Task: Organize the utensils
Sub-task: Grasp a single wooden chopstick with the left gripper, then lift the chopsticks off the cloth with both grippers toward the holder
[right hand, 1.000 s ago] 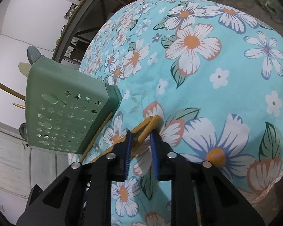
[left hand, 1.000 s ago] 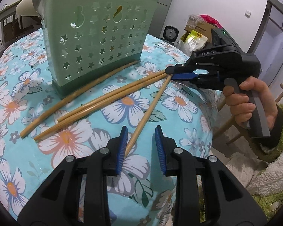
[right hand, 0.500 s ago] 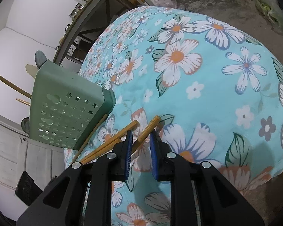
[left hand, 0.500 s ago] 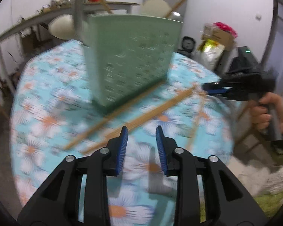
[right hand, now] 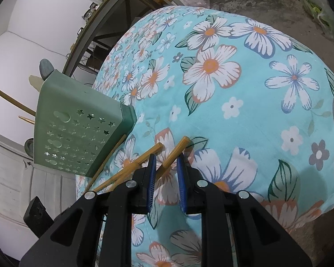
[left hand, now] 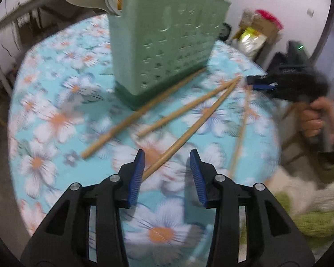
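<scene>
Between the right gripper's (right hand: 165, 178) half-spread pads lies one chopstick's (right hand: 174, 153) thick end, not yet pinched as far as I can tell. Left gripper (left hand: 167, 173) spread wide, empty, above the floral surface (left hand: 55, 93). Ahead of it: green utensil holder (left hand: 167, 44), already holding a spoon and some sticks. Four chopsticks (left hand: 189, 106) loose beside its base. Judgement: partly done; loose sticks remain.
</scene>
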Demonstrator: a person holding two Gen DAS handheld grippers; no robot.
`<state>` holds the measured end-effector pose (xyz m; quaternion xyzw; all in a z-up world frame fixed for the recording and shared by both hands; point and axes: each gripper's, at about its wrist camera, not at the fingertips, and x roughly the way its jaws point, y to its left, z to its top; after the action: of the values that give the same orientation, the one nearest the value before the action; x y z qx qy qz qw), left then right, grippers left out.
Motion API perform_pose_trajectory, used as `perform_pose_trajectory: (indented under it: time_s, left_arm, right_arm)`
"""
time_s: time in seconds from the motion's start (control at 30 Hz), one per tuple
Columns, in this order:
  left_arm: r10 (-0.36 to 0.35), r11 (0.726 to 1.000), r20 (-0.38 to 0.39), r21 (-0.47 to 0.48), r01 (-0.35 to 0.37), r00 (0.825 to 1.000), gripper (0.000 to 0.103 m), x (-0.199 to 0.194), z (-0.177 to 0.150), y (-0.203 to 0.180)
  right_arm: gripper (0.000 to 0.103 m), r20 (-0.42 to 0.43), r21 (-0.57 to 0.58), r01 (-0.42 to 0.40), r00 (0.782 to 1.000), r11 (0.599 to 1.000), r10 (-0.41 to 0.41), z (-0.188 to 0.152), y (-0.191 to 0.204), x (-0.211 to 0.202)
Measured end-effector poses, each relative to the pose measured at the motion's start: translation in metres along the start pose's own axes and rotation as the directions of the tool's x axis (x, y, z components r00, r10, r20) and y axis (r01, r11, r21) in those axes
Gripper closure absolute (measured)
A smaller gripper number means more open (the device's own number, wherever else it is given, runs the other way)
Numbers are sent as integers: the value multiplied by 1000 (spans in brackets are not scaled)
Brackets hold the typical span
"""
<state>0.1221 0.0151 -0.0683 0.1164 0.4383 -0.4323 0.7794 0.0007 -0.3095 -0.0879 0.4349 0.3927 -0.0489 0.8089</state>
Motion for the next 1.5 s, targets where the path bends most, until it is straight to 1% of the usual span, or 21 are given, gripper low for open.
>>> perform_pose_trajectory:
  time_s: [0.03, 0.07, 0.2, 0.3, 0.37, 0.43, 0.47, 0.5, 0.57, 0.7, 0.83, 0.9, 1.0, 1.03, 1.07, 1.13, 1.17, 1.27, 1.4, 1.5]
  left_arm:
    - [-9, 1000, 5, -4, 9, 1000, 63, -2, 0, 0]
    - [-1, 1000, 6, 1, 1, 1000, 63, -4, -2, -2]
    - [82, 994, -15, 74, -81, 997, 64, 7, -3, -15]
    - [148, 977, -4, 153, -146, 989, 65, 14, -5, -27]
    - [150, 973, 5, 176, -148, 989, 79, 14, -4, -32]
    - [149, 970, 10, 193, -148, 989, 86, 14, -5, -37]
    - [157, 965, 17, 208, -157, 987, 93, 13, -7, -40]
    - [157, 963, 24, 216, -158, 987, 94, 11, -9, -42]
    - [132, 970, 20, 204, -134, 991, 95, 8, -12, -43]
    - [102, 979, -1, 180, -100, 995, 96, -3, -24, -38]
    - [134, 973, -30, 192, -126, 990, 97, -18, -37, -31]
    - [148, 974, -50, 183, -137, 988, 96, -22, -42, -25]
    - [157, 975, -56, 165, -146, 986, 95, -28, -45, -20]
    - [159, 975, -55, 163, -149, 986, 90, -27, -43, -19]
    - [162, 975, -49, 161, -152, 986, 83, -28, -41, -19]
    - [142, 980, -21, 142, -138, 990, 78, -29, -33, -20]
    - [125, 984, -6, 131, -123, 992, 78, -28, -28, -21]
    - [119, 983, 15, 141, -120, 993, 78, -18, -13, -30]
    - [139, 977, 40, 157, -143, 990, 78, 4, 13, -42]
    - [147, 978, 71, 141, -156, 987, 78, 16, 35, -44]
  right_arm:
    - [84, 0, 1, -1, 1000, 1000, 1, 0, 0, 0]
    - [84, 0, 1, -1, 1000, 1000, 1, 0, 0, 0]
    - [84, 4, 5, -4, 1000, 1000, 4, -1, 0, 0]
    - [84, 8, 9, -4, 1000, 1000, 4, -1, -1, 0]
    - [84, 10, 8, -3, 1000, 1000, 3, -1, 0, -1]
    - [84, 12, 7, -5, 1000, 1000, 5, -2, 0, -1]
    - [84, 12, 6, -5, 1000, 1000, 5, -2, 0, -1]
    - [84, 13, 4, -7, 1000, 1000, 7, -2, 0, -2]
    - [85, 13, 5, -12, 1000, 1000, 12, -3, -1, -2]
    - [85, 12, 6, -17, 1000, 1000, 17, -3, -2, -3]
    - [85, 12, 6, -18, 1000, 1000, 18, -2, -2, -4]
    - [85, 12, 6, -20, 1000, 1000, 19, -2, -2, -4]
    - [85, 12, 9, -22, 1000, 1000, 22, -2, -2, -4]
    - [85, 11, 9, -22, 1000, 1000, 22, -2, -2, -4]
    - [85, 11, 9, -22, 1000, 1000, 22, -2, -2, -4]
    - [85, 11, 8, -21, 1000, 1000, 21, -2, -2, -4]
    - [85, 10, 8, -21, 1000, 1000, 21, -2, -2, -4]
    - [85, 9, 7, -21, 1000, 1000, 21, -2, -2, -4]
    - [85, 9, 7, -20, 1000, 1000, 20, -2, -1, -5]
    - [84, 8, 7, -21, 1000, 1000, 21, -2, -1, -5]
